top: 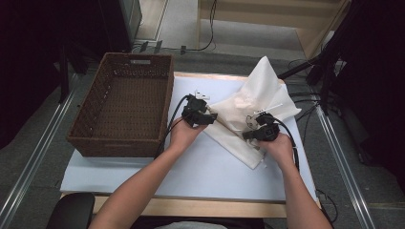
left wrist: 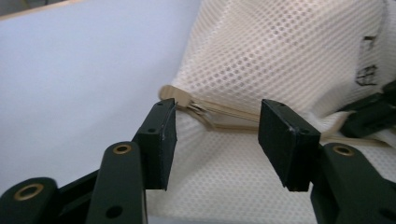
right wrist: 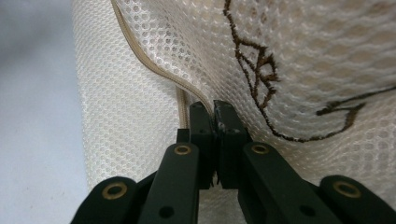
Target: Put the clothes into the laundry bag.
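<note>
Near the counter's far right corner lay the cream mesh zip bag, pinned at its zipper edge by the right tongs clamped on the fabric, seemingly to steady it, while the left tongs stood half-open around the tan zipper pull.

To my left the wicker basket walls off that side of the white table top. The mesh bag covers the far right corner — bare board lies open in front of my hands.
</note>
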Demonstrator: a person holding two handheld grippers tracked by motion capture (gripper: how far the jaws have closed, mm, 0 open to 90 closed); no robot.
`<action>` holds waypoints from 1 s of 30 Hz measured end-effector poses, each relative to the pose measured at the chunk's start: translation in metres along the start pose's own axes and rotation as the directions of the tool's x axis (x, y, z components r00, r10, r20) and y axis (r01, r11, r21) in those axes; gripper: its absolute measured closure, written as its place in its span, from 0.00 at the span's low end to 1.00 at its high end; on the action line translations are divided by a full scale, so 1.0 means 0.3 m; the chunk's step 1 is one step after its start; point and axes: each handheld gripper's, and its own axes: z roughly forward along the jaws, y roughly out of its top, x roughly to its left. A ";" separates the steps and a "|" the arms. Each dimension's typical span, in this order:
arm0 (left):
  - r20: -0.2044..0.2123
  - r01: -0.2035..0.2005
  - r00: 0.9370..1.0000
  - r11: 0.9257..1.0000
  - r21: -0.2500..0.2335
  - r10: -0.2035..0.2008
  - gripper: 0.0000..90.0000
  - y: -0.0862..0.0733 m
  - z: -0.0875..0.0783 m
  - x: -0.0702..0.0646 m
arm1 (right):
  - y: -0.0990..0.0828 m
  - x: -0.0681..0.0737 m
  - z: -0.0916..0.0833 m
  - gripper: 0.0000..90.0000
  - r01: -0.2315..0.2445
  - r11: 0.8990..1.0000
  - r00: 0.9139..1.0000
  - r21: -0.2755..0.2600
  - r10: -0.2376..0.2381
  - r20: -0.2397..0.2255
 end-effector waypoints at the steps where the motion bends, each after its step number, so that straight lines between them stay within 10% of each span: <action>1: -0.012 0.004 1.000 1.000 0.006 -0.003 0.51 0.002 0.005 0.006 | 0.000 0.001 0.000 0.98 0.001 1.000 1.000 -0.001 -0.001 0.002; 14: -0.021 0.097 0.995 0.992 0.085 -0.096 0.51 -0.021 0.084 0.079 | -0.004 -0.004 0.000 0.98 -0.008 1.000 1.000 -0.007 0.008 -0.011; 30: 0.022 0.036 0.999 0.989 0.147 -0.040 0.94 -0.055 0.085 0.033 | -0.002 -0.007 -0.001 0.98 -0.013 1.000 1.000 -0.009 0.013 -0.006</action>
